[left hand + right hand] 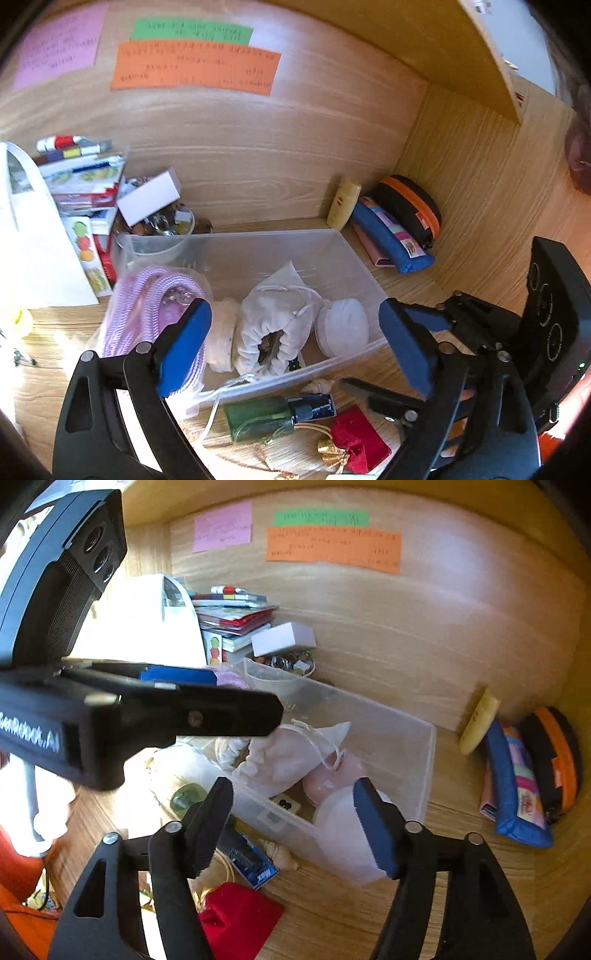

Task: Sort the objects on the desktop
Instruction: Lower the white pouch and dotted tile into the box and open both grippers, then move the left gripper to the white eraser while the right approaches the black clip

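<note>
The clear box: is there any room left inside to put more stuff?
Yes. The back half of the clear box is bare, behind the white pouch. Its front is crowded. Outside, bare desk lies between the box and the blue pencil case.

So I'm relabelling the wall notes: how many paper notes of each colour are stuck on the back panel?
Pink note: 1
Green note: 1
Orange note: 1
Total: 3

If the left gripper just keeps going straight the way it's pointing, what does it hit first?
Most likely the white drawstring pouch inside the clear plastic bin. The open left gripper frames it between its fingers, though depth is hard to judge.
</note>
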`<state>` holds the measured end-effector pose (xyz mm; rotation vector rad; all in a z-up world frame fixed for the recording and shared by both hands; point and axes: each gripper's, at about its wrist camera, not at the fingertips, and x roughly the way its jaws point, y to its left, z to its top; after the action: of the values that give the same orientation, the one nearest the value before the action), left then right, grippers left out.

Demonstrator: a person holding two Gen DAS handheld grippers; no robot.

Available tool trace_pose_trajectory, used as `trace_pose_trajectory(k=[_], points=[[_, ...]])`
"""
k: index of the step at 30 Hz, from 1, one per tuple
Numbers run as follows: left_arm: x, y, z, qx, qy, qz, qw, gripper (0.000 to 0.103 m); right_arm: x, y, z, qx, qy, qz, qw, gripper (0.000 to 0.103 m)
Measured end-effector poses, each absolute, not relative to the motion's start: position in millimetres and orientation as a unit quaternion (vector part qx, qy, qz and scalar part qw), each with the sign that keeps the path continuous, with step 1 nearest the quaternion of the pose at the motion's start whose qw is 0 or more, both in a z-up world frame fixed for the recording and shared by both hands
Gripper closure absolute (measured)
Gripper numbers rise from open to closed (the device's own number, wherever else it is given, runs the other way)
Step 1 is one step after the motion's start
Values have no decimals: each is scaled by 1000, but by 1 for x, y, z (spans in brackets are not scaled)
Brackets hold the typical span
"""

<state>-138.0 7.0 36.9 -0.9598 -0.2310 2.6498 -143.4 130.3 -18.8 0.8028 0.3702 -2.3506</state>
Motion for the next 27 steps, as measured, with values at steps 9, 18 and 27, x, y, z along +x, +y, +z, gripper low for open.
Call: trace_pose_trajectory(k=[9, 18, 27], points=[[-112, 1, 38, -334, -72, 931, 130, 7, -117, 144, -15, 292, 136, -899, 297, 20], [-71, -3, 28, -320, -34, 944, 74, 4, -93, 163, -24, 306, 111, -901, 286, 20], [-39, -4, 3, -330, -23, 943, 45, 4, -72, 168, -42, 311, 74, -909, 268, 19]])
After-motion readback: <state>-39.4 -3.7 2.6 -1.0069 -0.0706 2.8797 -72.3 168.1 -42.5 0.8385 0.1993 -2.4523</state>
